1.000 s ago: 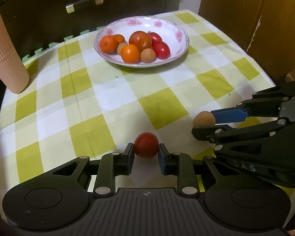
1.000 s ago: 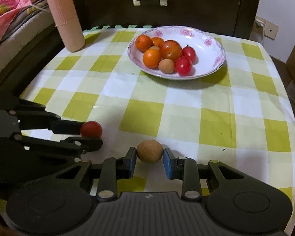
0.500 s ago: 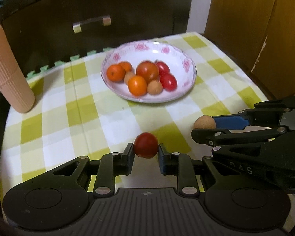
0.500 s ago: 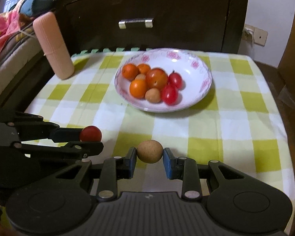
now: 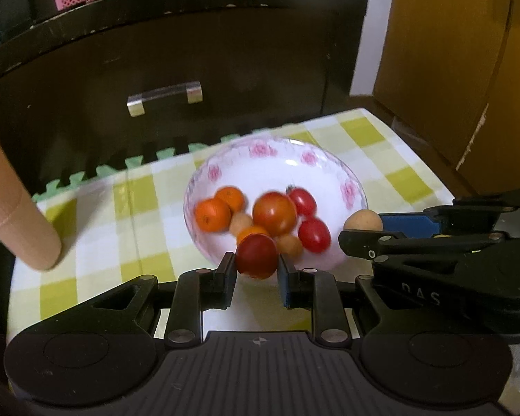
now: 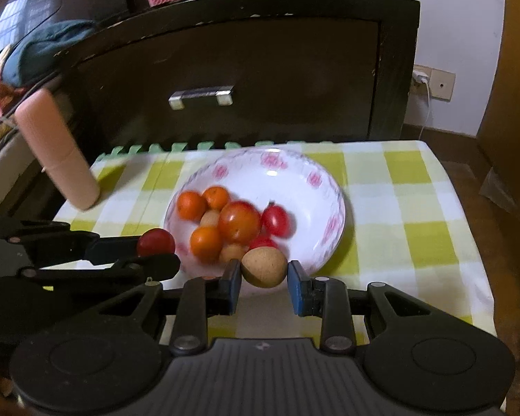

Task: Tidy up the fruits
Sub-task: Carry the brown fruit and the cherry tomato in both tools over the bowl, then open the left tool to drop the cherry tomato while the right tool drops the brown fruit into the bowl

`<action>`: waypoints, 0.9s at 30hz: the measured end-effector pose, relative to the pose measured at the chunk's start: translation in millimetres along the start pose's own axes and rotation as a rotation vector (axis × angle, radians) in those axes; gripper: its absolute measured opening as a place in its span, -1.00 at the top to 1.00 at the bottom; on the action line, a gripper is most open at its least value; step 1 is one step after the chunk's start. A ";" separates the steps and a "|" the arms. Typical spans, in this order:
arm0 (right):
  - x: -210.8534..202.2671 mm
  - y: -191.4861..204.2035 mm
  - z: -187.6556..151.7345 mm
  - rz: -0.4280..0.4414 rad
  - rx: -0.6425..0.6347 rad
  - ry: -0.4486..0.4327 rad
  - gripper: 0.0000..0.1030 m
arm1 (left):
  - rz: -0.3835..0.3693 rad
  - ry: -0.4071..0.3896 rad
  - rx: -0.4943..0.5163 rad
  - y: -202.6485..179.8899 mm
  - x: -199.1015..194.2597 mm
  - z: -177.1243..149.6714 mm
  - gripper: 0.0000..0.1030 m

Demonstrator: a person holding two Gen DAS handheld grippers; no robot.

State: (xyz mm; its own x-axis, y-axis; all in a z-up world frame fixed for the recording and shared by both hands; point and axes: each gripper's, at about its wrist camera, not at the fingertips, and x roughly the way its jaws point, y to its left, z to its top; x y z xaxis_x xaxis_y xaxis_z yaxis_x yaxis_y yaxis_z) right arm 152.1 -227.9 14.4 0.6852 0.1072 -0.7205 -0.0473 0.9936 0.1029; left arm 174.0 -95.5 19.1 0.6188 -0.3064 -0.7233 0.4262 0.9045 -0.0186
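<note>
The left gripper [image 5: 256, 275] clamps a tomato [image 5: 256, 256] and the right gripper [image 6: 264, 282] a longan [image 6: 264, 267], both beside the bowl [image 6: 315, 187] (fruit inside).

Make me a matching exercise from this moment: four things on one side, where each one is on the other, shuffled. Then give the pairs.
Things:
1. red tomato
2. tan round fruit
3. oranges
4. pink cylinder

Places:
A. in the floral bowl
B. between the fingers of the right tool
C. on the checked tablecloth at its far left corner
D. between the fingers of the left tool

Pairs: 1-D, 2-B, 3-A, 4-C
</note>
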 end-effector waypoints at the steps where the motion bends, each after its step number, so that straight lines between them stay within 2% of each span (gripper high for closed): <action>1: 2.3 -1.1 2.5 0.000 0.001 -0.002 0.43 | 0.003 -0.001 0.000 0.2 3.1 2.8 0.40; 11: 31.9 -10.9 18.0 -0.031 -0.005 -0.010 0.43 | 0.020 0.005 0.004 1.5 30.7 15.2 0.40; 27: 49.0 -16.6 23.8 -0.060 -0.006 -0.021 0.43 | 0.033 0.008 0.009 1.1 48.5 22.2 0.40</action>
State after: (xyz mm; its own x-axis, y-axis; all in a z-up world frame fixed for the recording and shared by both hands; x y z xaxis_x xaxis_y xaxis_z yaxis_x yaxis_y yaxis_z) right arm 203.7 -239.9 -6.3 0.7019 0.0467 -0.7107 -0.0100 0.9984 0.0558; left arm 219.1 -116.0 -0.7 0.6276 -0.2736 -0.7289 0.4110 0.9116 0.0116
